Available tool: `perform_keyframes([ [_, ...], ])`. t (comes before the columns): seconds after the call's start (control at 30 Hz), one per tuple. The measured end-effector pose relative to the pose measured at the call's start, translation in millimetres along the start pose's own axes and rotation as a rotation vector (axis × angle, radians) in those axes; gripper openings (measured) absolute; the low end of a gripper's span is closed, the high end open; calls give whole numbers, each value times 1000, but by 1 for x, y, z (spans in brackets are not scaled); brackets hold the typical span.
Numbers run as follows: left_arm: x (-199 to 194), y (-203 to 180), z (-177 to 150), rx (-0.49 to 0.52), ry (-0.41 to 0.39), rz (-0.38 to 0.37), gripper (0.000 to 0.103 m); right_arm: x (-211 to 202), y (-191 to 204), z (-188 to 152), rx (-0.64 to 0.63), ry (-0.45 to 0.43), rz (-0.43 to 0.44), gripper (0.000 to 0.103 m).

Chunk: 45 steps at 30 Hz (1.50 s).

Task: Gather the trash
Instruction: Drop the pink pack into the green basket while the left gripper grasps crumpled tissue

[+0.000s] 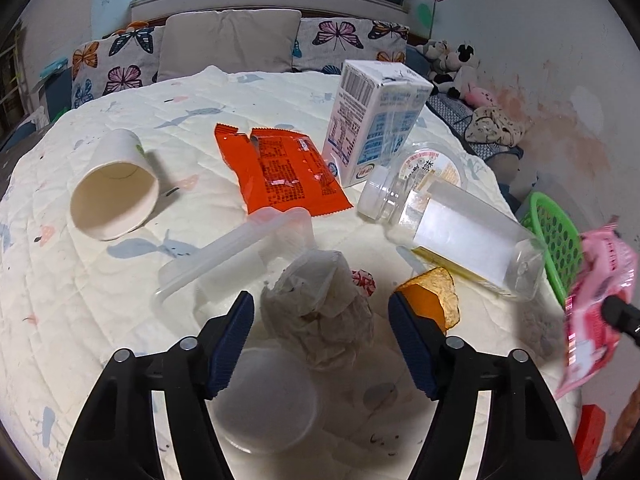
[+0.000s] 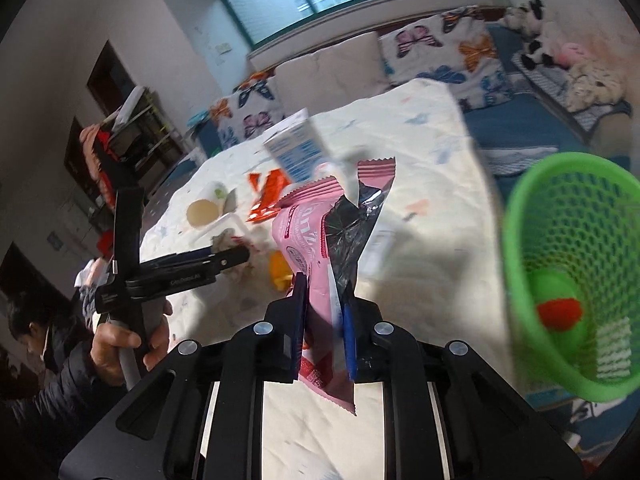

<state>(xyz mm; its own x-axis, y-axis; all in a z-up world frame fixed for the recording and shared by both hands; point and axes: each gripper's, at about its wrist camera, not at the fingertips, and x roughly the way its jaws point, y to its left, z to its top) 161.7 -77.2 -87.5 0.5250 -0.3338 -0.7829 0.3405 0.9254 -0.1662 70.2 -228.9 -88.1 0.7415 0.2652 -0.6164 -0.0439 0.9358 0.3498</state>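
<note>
The right tool [image 2: 323, 312] is clamped tight on a pink foil snack wrapper [image 2: 316, 240], its blue-padded fingers [image 2: 298, 320] pressing the lower part of the packet from both sides. The wrapper stands up out of the grip, torn open at the top so its silvery lining shows, and hangs in the air above the bed. Just to the right of it is a green plastic mesh basket [image 2: 568, 272], tilted toward the camera, with something red and something pale green at the bottom; the view is too blurred to say what they are.

The left tool [image 1: 321, 318] is partly open and grips nothing. A crumpled white paper tissue [image 1: 320, 312] lies on the quilt between its fingers, and the pads do not touch it. Directly beside the right finger sits a piece of orange peel [image 1: 430, 300]. Below the tissue, near the camera, rests a round white plastic lid [image 1: 266, 400].

Farther out on the cream quilted bed cover [image 1: 100, 292] lie a clear plastic tray [image 1: 236, 252], a white paper cup [image 1: 114, 200] on its side, an orange foil snack packet [image 1: 280, 168], an upright blue-and-white milk carton [image 1: 372, 120] and a clear plastic bottle [image 1: 452, 232] on its side.

A person's hand [image 2: 128, 340] grips the left tool's handle.
</note>
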Motion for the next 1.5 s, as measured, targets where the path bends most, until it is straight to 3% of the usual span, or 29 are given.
perform_keyframes([
  [0.1, 5, -3, 1, 7, 7, 1, 50, -14, -19, 0, 24, -24, -60, 17],
  [0.27, 2, -4, 1, -1, -2, -14, 42, -33, -51, -3, 76, -53, -139, 17],
  [0.57, -30, -16, 3, -21, -49, -85, 41, -50, -112, -2, 132, -87, -320, 17],
  [0.9, -53, -78, 20, 66, -76, -204, 41, -45, -156, -3, 192, -74, -390, 20],
  [1.0, -49, -104, 26, 103, -61, -234, 41, -41, -163, -4, 203, -64, -401, 31],
  [1.07, -46, -121, 30, 127, -52, -246, 41, -43, -168, -5, 212, -65, -409, 50],
  [1.5, 2, -244, 40, 301, 47, -343, 41, -88, -170, -22, 192, -136, -453, 71],
])
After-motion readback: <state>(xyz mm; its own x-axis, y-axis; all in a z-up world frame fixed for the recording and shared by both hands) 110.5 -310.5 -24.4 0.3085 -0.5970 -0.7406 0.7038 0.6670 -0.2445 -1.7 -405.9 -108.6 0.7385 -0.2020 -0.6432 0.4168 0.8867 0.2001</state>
